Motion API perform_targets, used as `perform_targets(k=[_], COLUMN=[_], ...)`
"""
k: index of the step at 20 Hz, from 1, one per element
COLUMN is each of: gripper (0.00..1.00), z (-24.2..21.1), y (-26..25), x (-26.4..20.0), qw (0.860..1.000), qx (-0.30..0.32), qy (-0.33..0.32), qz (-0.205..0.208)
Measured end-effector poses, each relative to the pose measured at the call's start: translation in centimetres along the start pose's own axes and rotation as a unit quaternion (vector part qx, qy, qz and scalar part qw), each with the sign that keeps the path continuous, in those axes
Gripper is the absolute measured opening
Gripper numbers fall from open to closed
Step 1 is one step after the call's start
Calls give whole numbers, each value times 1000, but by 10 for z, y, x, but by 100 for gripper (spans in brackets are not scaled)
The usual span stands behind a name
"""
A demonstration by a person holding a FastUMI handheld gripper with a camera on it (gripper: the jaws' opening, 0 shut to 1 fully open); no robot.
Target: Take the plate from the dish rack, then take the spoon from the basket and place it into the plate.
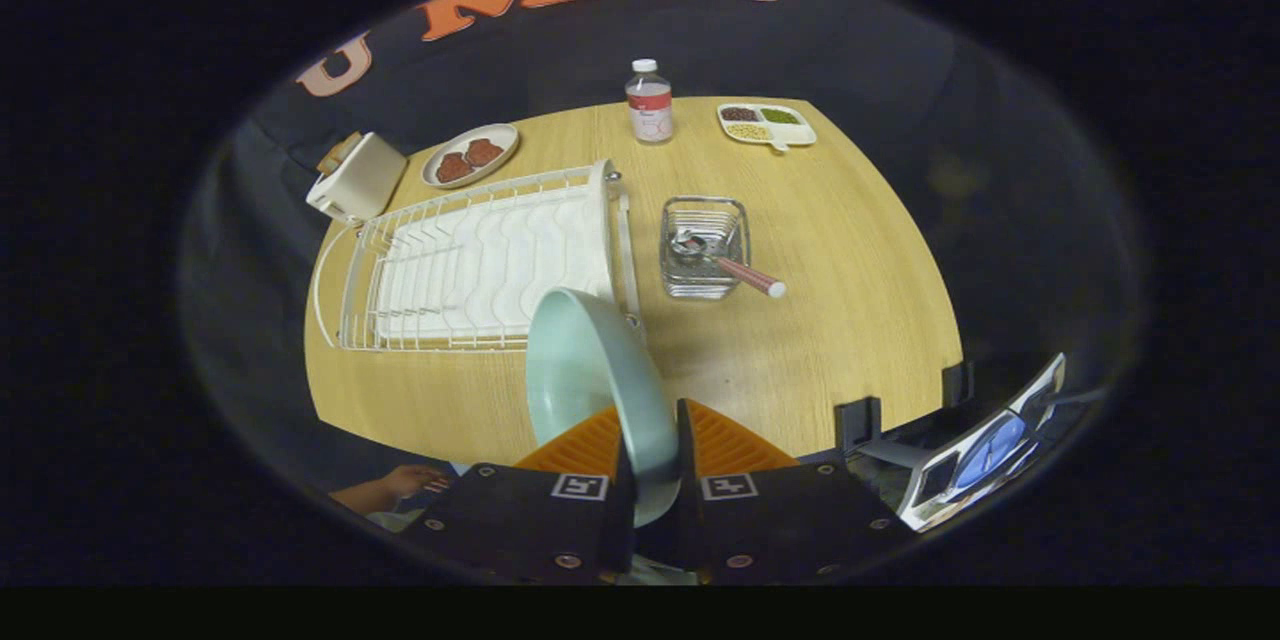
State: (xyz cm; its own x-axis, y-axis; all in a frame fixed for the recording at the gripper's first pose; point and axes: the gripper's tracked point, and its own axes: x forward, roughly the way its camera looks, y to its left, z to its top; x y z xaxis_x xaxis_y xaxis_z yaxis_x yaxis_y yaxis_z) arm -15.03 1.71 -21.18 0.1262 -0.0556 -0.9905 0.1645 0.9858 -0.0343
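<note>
A pale green round plate [590,375] stands on edge, its rim clamped between the closed tongs [650,445], above the round wooden surface [850,320]. Beyond, a pink-handled metal spoon [725,263] lies in a clear square basket [703,247], handle pointing toward the tongs, beside the white wire dish rack [480,260].

I can't see the plate's [590,375] lower rim, hidden between my fingers [590,445], nor the dish rack's [470,260] near corner behind the plate. The spoon's [725,263] bowl blurs among the basket's [704,247] wires. Beyond the basket, the divided tray's [767,124] fillings are too small to identify.
</note>
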Motion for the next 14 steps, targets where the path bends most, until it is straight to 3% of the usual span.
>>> perform_targets(k=[7, 14], gripper=[19, 19], z=[-50, -67], y=[8, 37], x=[24, 53], qw=[999, 995], qx=[3, 2], qy=[37, 50], qz=[39, 84])
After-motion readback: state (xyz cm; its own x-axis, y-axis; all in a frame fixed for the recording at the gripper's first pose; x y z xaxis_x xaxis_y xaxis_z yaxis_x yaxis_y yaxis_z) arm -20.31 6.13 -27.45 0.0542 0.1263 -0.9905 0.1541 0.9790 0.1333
